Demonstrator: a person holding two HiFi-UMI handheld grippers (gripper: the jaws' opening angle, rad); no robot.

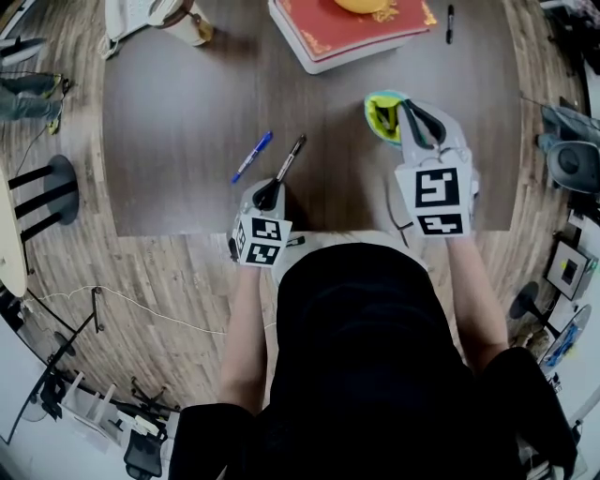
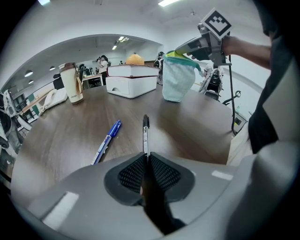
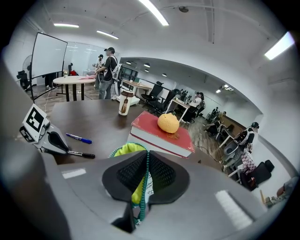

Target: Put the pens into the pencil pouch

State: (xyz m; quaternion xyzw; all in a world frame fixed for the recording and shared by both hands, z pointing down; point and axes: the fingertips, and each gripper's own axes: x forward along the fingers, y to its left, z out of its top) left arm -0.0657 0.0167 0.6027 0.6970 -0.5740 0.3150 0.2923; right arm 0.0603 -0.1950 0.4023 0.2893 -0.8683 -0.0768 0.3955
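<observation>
Black pen (image 1: pixel 290 157) is sitting pinched between the pads of the left gripper (image 1: pixel 269 194), its far end pointing out over the wooden table (image 1: pixel 178 122). The right gripper (image 1: pixel 418 122) is clamping the zipper edge of the teal pencil pouch (image 1: pixel 382 114), holding it upright, mouth open. The blue pen (image 1: pixel 252 157) is lying just beside the black one.

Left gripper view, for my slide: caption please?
Left gripper grips black pen; blue pen beside; right gripper holds pouch.

An open-plan office is shown. A whiteboard (image 3: pixel 49 56), a round table (image 3: pixel 75 80) and office chairs (image 3: pixel 157 91) are seen under strip lights (image 3: pixel 154 11).
</observation>
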